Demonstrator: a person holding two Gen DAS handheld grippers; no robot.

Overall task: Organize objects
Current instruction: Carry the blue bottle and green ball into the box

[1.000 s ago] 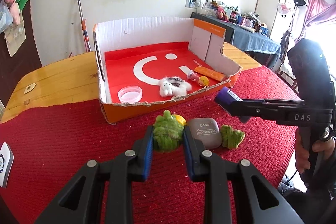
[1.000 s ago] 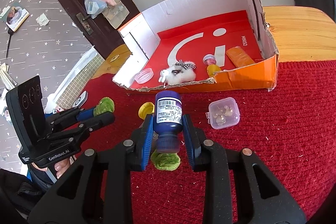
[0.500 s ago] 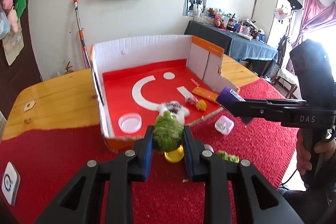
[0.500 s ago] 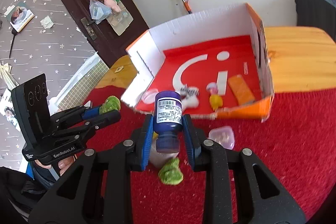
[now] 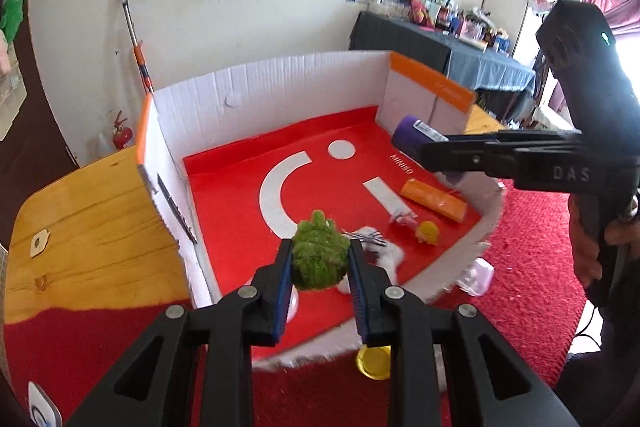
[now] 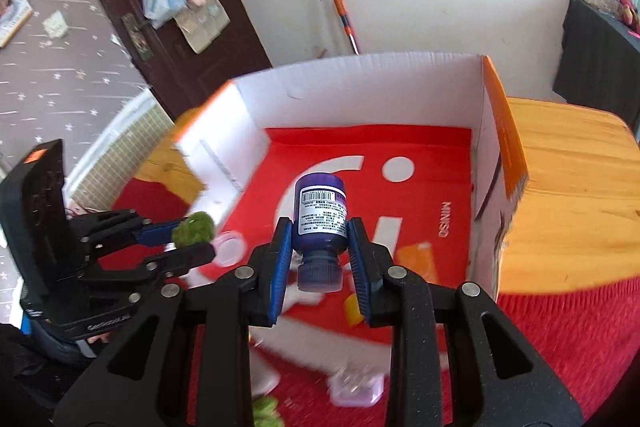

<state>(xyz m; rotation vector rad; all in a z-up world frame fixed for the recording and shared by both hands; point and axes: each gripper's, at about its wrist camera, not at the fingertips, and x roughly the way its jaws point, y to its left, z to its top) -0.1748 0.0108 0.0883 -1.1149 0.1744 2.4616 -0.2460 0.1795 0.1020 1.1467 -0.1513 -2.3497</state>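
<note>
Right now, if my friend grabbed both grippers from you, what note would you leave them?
Left gripper: jaws shut on the green fuzzy toy, held above the near part of the cardboard box.
Right gripper: jaws shut on the purple bottle, cap toward the gripper, held above the box.
Already in the box: orange packet, white plush, yellow figure, clear round dish.
Left outside on the red cloth: yellow cap, small clear case, another green toy.
Next, probably: set both held things down in the box, then fetch the rest.
</note>
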